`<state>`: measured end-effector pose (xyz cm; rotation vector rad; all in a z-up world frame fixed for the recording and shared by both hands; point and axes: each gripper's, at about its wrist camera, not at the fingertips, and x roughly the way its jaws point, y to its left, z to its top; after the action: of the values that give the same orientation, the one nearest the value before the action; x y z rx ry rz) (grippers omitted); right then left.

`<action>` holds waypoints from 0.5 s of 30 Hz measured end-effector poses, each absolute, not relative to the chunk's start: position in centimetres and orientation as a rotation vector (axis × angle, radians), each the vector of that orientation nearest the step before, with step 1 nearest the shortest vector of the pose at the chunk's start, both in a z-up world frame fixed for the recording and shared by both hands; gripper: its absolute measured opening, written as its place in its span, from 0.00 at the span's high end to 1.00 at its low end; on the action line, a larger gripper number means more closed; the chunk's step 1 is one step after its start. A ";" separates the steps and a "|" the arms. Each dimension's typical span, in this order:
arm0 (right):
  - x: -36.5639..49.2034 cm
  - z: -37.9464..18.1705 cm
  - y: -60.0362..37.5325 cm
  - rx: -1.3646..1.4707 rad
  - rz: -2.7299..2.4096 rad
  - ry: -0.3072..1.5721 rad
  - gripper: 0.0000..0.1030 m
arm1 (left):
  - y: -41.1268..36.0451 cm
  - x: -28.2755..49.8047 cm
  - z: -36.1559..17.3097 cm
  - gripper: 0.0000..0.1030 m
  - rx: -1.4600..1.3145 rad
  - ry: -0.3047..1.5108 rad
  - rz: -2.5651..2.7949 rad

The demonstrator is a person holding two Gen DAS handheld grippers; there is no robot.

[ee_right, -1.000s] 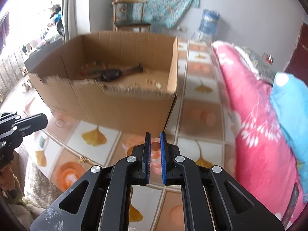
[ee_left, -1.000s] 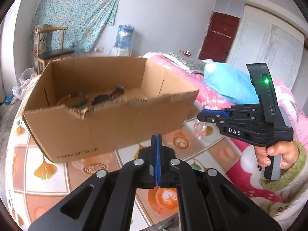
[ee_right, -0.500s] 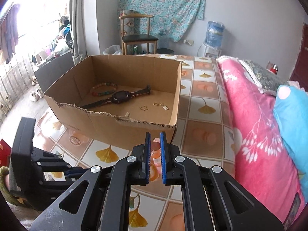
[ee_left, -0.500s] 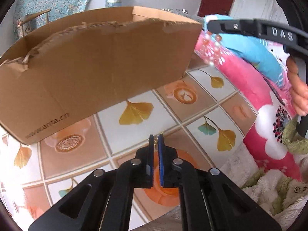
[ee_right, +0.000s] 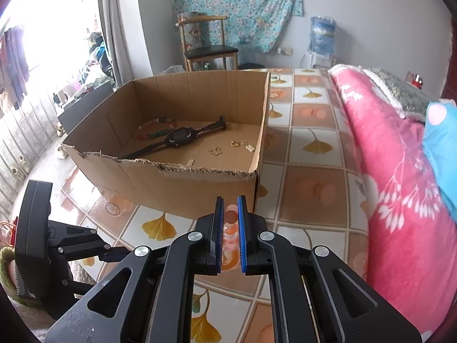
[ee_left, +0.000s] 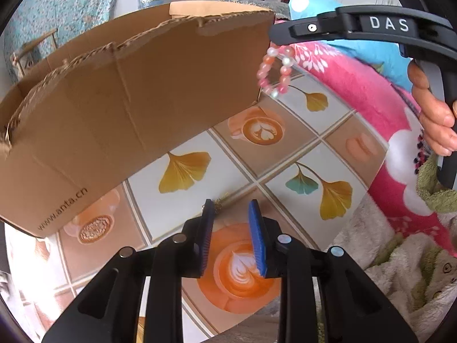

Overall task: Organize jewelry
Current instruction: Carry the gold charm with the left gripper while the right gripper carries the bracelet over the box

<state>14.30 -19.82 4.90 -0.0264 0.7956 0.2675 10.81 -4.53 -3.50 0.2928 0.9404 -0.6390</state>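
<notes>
From the left wrist camera, the left gripper (ee_left: 232, 208) points down at the patterned tablecloth (ee_left: 288, 148); its jaws are opening, and only the tablecloth shows between them. A small gold trinket (ee_left: 218, 204) lies on the cloth just beyond the left-hand pad. Above and ahead stands the cardboard box (ee_left: 128, 108), its torn front wall toward the camera. Up to the right, the right gripper (ee_left: 278, 33), held by a hand (ee_left: 431, 108), dangles a pink bead bracelet (ee_left: 275, 71) beside the box's right corner.

From the right wrist camera, the right gripper (ee_right: 230, 214) is clamped on the pink bead bracelet (ee_right: 231, 223), short of the box's near right corner. Ahead, inside the cardboard box (ee_right: 185, 188), lie a black wristwatch (ee_right: 180, 138), a multicoloured bead bracelet (ee_right: 155, 130) behind it, and small gold earrings (ee_right: 225, 147) toward the right wall. The left gripper (ee_right: 110, 254) sits low to the left.
</notes>
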 end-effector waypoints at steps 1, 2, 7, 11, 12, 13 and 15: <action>14.3 4.7 -19.9 -0.021 0.273 0.798 0.93 | -4.6 10.9 -3.5 0.76 0.295 0.941 -0.634; 14.4 4.5 -20.0 -0.014 0.279 0.801 0.93 | -4.6 11.0 -3.5 0.76 0.292 0.945 -0.630; 14.6 3.8 -20.5 0.020 0.303 0.805 0.93 | -4.8 11.7 -3.4 0.84 0.295 0.969 -0.615; 14.6 3.3 -20.9 0.044 0.322 0.809 0.93 | -5.2 12.2 -3.3 0.86 0.315 0.987 -0.614; 14.6 3.2 -21.0 0.052 0.327 0.810 0.93 | -5.4 12.2 -3.3 0.86 0.329 0.987 -0.614; 14.6 3.0 -21.1 0.058 0.332 0.811 0.93 | -5.5 12.3 -3.3 0.88 0.337 0.987 -0.612; 14.7 2.8 -21.2 0.067 0.340 0.814 0.93 | -5.9 12.5 -3.4 0.93 0.349 0.988 -0.601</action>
<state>14.69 -21.20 2.83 0.0672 0.8137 0.3399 12.53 -5.93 -3.39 0.3495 0.9883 -0.6015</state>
